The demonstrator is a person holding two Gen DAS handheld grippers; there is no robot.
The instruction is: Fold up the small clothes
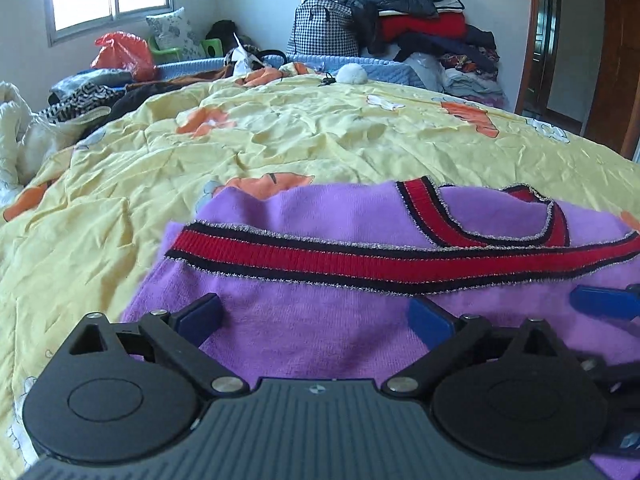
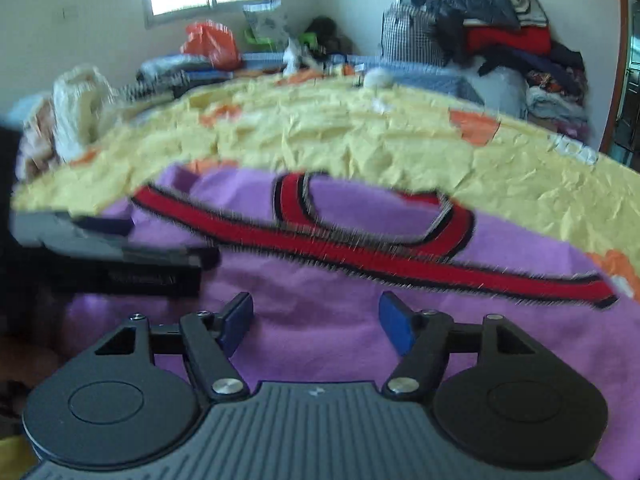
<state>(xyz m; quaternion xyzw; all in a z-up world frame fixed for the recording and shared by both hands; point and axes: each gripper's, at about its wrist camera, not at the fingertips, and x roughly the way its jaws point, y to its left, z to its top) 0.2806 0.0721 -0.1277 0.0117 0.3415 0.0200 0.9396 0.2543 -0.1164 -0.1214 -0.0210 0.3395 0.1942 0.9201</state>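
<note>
Both grippers, left gripper point(image 1: 316, 314) and right gripper point(image 2: 316, 320), jaws apart, empty, over purple sweater point(image 1: 320, 336) on bed point(image 1: 280, 140). Smooth flat, align red hem point(image 1: 360, 262) before next fold.

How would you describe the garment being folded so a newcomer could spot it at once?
Start at the bed's yellow quilt. On its near edge, just ahead of both claws, lies a purple knit top. Its red bands edged in black set it apart from the far clothes pile.

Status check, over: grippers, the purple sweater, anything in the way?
Left gripper and right gripper open, jaws empty. Purple sweater folded on yellow bedspread. Nothing in the way.
</note>
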